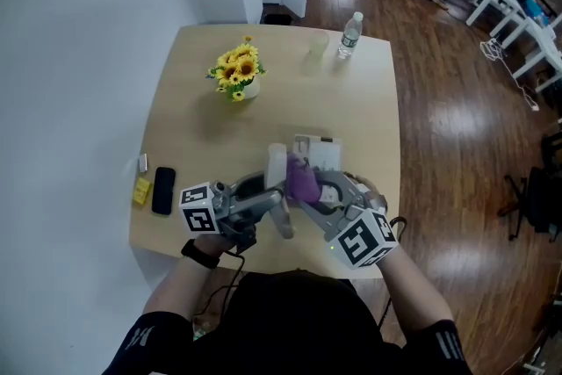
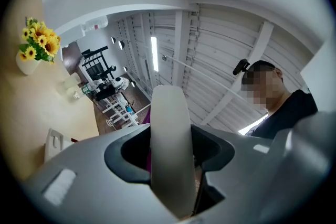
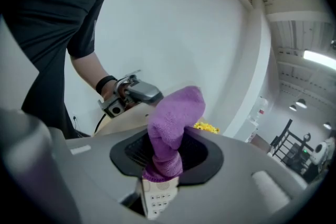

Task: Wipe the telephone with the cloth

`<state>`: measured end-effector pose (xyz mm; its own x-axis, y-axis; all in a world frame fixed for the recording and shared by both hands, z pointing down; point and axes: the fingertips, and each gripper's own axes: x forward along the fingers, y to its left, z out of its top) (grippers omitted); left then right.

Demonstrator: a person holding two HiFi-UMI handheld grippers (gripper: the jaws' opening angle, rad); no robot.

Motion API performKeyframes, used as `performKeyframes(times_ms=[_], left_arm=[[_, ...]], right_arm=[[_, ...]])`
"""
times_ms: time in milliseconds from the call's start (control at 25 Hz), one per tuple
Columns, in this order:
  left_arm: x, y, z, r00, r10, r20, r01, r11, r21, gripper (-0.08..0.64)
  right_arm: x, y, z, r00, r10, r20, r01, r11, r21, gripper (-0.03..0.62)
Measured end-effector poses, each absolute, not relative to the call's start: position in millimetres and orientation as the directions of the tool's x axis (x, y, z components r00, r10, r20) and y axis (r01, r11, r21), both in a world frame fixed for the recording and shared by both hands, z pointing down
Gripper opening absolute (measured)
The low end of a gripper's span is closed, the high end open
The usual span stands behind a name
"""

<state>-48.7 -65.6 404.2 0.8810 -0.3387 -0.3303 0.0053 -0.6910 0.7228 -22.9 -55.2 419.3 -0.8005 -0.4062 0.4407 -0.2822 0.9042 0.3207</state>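
Observation:
In the head view, near the table's front edge, my left gripper (image 1: 279, 206) is shut on a white telephone handset (image 1: 277, 161) and holds it upright. My right gripper (image 1: 307, 193) is shut on a purple cloth (image 1: 303, 180), which is pressed against the handset. The white telephone base (image 1: 321, 155) sits on the table just behind them. In the left gripper view the handset's smooth back (image 2: 169, 149) fills the gap between the jaws of the left gripper (image 2: 170, 168). In the right gripper view the cloth (image 3: 170, 128) bulges out of the right gripper (image 3: 163, 165), with the handset's keypad (image 3: 155, 200) below it.
On the wooden table (image 1: 193, 127) stand a vase of sunflowers (image 1: 237, 73) at back left, and a clear cup (image 1: 317, 44) and a water bottle (image 1: 350, 34) at the back. A black mobile phone (image 1: 163, 189) and a yellow item (image 1: 140, 191) lie at the left edge.

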Motion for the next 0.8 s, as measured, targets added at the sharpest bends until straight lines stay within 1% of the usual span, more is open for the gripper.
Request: performKeyframes(times_ms=[80, 160, 400, 680, 800], left_arm=[[-45, -62, 403, 0.888, -0.32, -0.331, 0.02, -0.691, 0.722, 0.218], [-41, -59, 403, 0.892, -0.307, -0.333, 0.032, -0.69, 0.723, 0.218], [-33, -58, 398, 0.896, -0.301, -0.327, 0.034, -0.687, 0.726, 0.218], [-39, -61, 401, 0.892, -0.326, -0.314, 0.007, -0.683, 0.731, 0.218], [-42, -67, 397, 0.879, -0.348, -0.327, -0.002, -0.688, 0.726, 0.218]], right_arm=[[-15, -71, 406, -0.791, -0.456, 0.408, -0.355, 0.885, 0.301, 0.124], [-12, -87, 397, -0.774, -0.49, 0.401, -0.386, 0.867, 0.315, 0.126], [-23, -81, 395, -0.735, -0.487, 0.472, -0.249, 0.841, 0.48, 0.126], [-26, -47, 415, -0.741, -0.4, 0.54, -0.102, 0.862, 0.497, 0.126], [-25, -34, 421, -0.756, -0.357, 0.549, -0.091, 0.887, 0.452, 0.126]])
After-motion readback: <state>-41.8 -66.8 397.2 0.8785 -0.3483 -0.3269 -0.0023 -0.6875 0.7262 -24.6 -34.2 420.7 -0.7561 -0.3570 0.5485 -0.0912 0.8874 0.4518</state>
